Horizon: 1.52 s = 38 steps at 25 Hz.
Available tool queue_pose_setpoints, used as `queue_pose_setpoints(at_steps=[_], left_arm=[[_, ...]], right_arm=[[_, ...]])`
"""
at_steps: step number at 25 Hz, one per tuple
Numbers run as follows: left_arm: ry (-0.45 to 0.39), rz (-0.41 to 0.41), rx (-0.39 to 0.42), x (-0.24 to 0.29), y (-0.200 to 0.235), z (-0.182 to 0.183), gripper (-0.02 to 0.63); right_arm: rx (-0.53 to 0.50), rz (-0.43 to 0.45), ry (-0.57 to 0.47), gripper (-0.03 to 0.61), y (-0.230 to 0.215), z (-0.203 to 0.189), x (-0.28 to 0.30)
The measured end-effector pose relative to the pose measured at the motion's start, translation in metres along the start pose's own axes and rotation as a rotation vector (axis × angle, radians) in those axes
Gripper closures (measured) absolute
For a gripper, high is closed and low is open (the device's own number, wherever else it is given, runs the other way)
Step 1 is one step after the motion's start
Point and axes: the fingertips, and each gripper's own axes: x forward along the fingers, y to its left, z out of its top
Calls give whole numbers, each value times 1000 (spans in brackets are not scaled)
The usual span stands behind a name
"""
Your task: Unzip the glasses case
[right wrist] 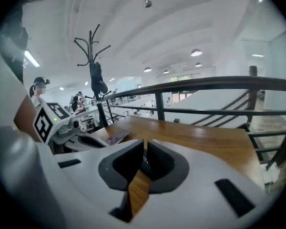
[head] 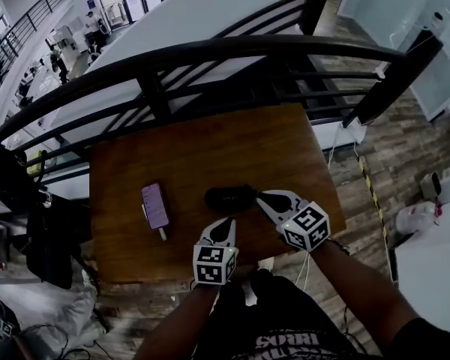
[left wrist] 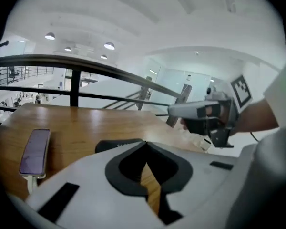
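Note:
A black glasses case (head: 229, 198) lies shut near the middle of the wooden table (head: 135, 163). In the head view my right gripper (head: 261, 196) points left with its tips at the case's right end; whether they touch it I cannot tell. Its jaws (right wrist: 145, 142) meet at the tips with nothing between them. My left gripper (head: 226, 223) hovers just in front of the case and a little apart from it. Its jaws (left wrist: 146, 143) are also shut and empty. The left gripper view has the case (left wrist: 115, 145) just beyond the tips and the right gripper (left wrist: 200, 111) over to the right.
A phone with a purple back (head: 155, 205) lies left of the case, with a cable at its near end. A dark metal railing (head: 210, 55) runs behind the table, with a drop to a lower floor beyond. A coat stand (right wrist: 93, 56) stands far off.

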Motion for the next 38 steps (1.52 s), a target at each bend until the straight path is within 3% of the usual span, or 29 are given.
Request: queue_pose_setpoints(at_steps=[4, 10, 14, 20, 26, 38], left_arm=[[-93, 20, 37, -52, 5, 19, 609], [-206, 133, 61, -122, -6, 27, 611], [-241, 200, 13, -152, -42, 18, 610], [-251, 281, -28, -182, -108, -24, 610], [-268, 301, 12, -200, -146, -35, 609], [-274, 255, 55, -218, -169, -28, 611]], right_arm=[[-7, -118, -104, 580, 34, 0, -57], [40, -242, -239, 580, 59, -10, -143], [67, -238, -278, 580, 67, -24, -192], [96, -166, -284, 580, 85, -62, -262], [77, -141, -282, 580, 100, -84, -295], [65, -170, -318, 581, 124, -69, -309]])
